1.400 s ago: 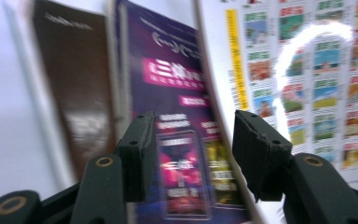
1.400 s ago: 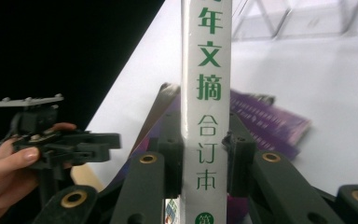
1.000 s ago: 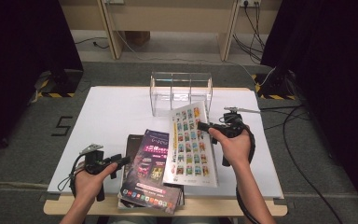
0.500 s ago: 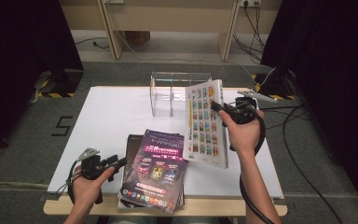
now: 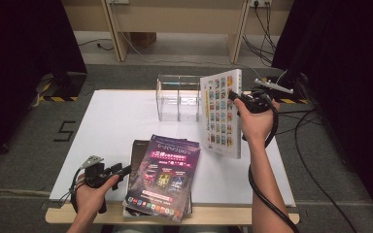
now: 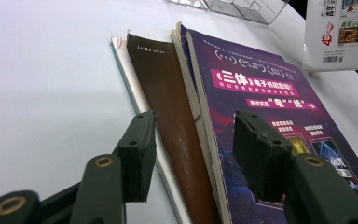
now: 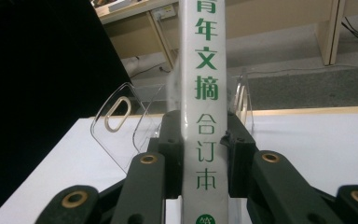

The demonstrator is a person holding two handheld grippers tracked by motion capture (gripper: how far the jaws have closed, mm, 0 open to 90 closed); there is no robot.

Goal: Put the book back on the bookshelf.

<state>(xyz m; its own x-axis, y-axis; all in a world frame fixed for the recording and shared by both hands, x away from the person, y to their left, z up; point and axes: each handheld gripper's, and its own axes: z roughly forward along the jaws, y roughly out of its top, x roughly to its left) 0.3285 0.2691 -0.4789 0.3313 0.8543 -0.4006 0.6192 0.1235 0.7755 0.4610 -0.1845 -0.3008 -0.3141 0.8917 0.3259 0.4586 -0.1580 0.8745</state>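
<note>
My right gripper (image 5: 234,97) is shut on a thick white book (image 5: 220,114) and holds it upright above the table's right side, next to the clear acrylic file rack (image 5: 178,97). In the right gripper view the white spine (image 7: 200,107) with green characters stands clamped between both jaws, the rack (image 7: 130,126) behind it. My left gripper (image 5: 122,171) rests at the table's front left, open, at the left edge of a stack with a purple-covered book (image 5: 165,174) on top. In the left gripper view my left gripper (image 6: 193,154) straddles the stack's edge, over a brown book (image 6: 168,102) and the purple one (image 6: 261,93), without pressing.
The white tabletop (image 5: 111,126) is bare on its left half. The acrylic rack stands at the back centre. Black curtains flank the table; cables (image 5: 311,126) run over the floor on the right. A wooden desk frame (image 5: 175,19) stands behind.
My right gripper has lifted the white book from lying flat beside the stack to standing upright, moving it up and back toward the rack. The left gripper has stayed in place.
</note>
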